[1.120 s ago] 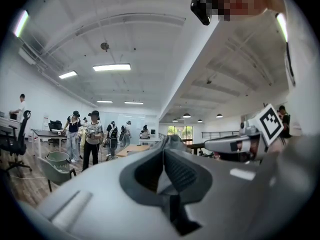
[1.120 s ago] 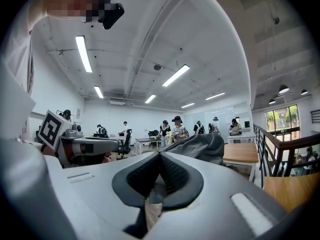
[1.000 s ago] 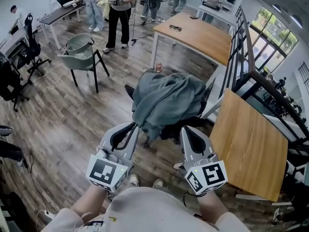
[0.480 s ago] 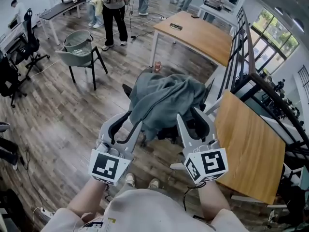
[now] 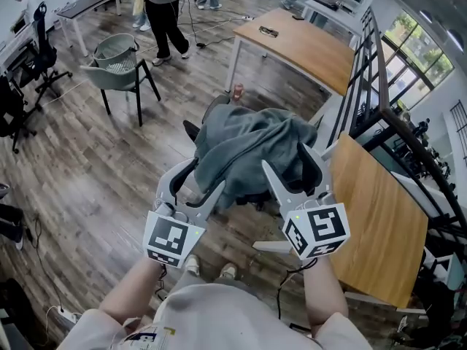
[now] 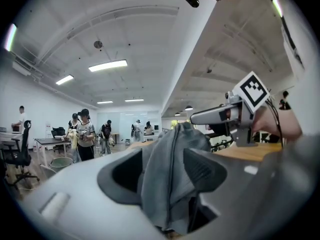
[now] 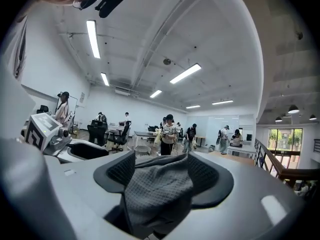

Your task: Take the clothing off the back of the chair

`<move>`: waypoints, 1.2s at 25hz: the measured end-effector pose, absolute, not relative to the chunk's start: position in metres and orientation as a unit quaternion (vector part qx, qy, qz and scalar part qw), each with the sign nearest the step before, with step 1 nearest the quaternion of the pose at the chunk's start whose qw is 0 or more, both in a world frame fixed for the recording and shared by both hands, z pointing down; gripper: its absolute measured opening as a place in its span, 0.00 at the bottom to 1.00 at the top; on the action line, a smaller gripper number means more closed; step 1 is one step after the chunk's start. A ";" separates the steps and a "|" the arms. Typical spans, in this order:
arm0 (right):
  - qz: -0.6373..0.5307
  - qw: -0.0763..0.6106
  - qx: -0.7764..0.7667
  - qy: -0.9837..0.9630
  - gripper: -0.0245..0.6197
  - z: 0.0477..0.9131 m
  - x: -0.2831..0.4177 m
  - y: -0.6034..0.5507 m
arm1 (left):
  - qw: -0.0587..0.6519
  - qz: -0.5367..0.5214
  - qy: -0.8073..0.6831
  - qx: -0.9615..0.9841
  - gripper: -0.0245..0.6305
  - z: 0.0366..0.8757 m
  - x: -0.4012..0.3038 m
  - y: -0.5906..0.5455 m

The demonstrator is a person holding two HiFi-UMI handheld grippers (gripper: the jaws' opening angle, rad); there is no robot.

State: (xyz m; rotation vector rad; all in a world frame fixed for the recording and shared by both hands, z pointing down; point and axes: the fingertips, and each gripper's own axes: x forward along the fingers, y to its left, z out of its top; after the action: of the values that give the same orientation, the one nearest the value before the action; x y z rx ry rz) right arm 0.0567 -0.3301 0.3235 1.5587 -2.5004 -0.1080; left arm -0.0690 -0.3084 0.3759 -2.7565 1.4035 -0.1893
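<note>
A grey-green garment (image 5: 244,148) is draped over the back of a black chair (image 5: 191,133) in the middle of the head view. My left gripper (image 5: 204,175) is at the garment's near left edge, its jaws opening, and a fold of the cloth (image 6: 167,174) hangs between them. My right gripper (image 5: 283,155) is at the near right side, its jaws also opening, with waffle-textured cloth (image 7: 157,191) lying between them. The pads of neither gripper press on the cloth. Most of the chair's back is hidden under the garment.
A wooden table (image 5: 379,217) stands close on the right beside a black railing (image 5: 365,71). A second wooden table (image 5: 306,46) is behind the chair. A green chair (image 5: 120,68) and several people (image 5: 164,13) are at the far left.
Both grippers have moved forward to the chair. Their jaws were shut in front of the garment's lower edge and now stand apart with cloth between them.
</note>
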 end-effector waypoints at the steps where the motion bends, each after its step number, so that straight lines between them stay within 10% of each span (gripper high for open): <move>1: -0.034 0.102 0.529 -0.842 0.56 0.328 0.056 -0.335 | 0.017 -0.065 0.449 -0.891 0.44 0.381 -0.067 -0.312; 7: -0.033 0.124 0.549 -0.826 0.71 0.339 0.056 -0.354 | -0.002 -0.091 0.435 -0.896 0.49 0.412 -0.060 -0.331; 24: 0.018 0.172 0.520 -0.837 0.69 0.376 0.056 -0.375 | -0.157 -0.086 0.388 -0.904 0.52 0.486 -0.050 -0.375; 30: -0.006 0.182 0.507 -0.843 0.52 0.379 0.048 -0.366 | -0.151 -0.083 0.338 -0.925 0.23 0.488 -0.028 -0.371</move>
State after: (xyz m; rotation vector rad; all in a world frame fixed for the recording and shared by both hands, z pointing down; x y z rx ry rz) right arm 0.0475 -0.3663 0.3791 1.4306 -2.3785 -0.0174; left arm -0.0282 -0.3707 0.4875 -3.2244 1.1765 -0.2894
